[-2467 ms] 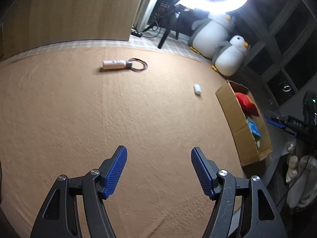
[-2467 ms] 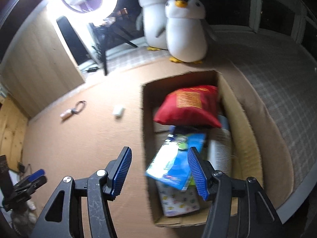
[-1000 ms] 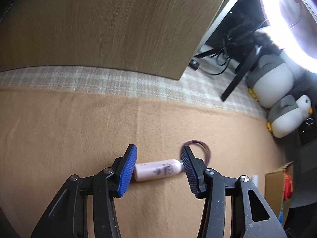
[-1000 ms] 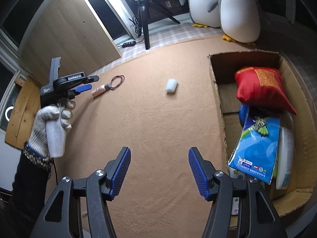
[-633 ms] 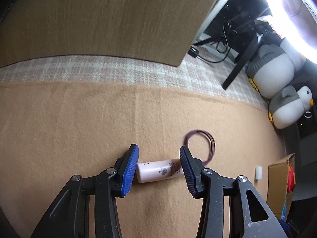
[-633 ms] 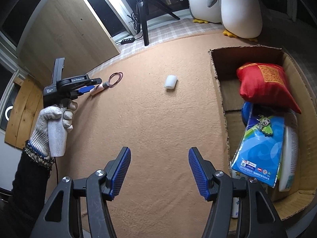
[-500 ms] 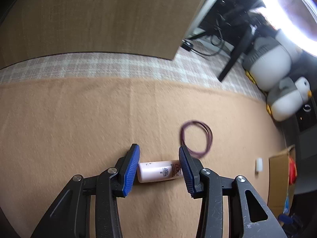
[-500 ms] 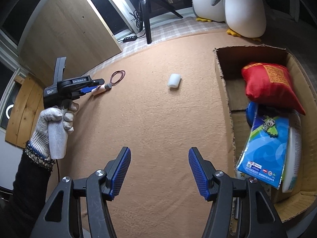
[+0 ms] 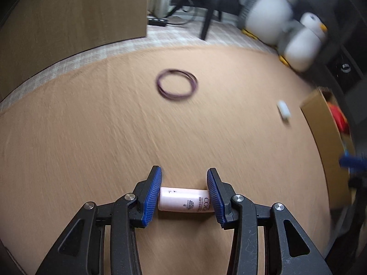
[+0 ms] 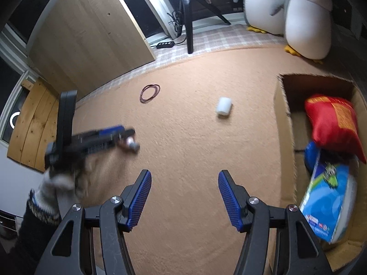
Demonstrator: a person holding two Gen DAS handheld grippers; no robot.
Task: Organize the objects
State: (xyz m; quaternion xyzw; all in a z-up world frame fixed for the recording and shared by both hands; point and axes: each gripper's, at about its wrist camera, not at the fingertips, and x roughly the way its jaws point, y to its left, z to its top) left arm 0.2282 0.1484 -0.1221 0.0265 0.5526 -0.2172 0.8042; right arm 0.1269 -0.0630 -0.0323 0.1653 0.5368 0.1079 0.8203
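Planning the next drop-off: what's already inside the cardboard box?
In the cardboard box, a red snack bag lies on top, a blue printed pack beside a white item, and something dark blue underneath. Whatever lies below these is covered.

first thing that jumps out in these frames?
The left gripper clamping a small pink bottle end to end, above the tan blanket. Next, the two plush penguins at the far edge and the red bag in the cardboard box on the right. The right gripper is open, holding nothing.
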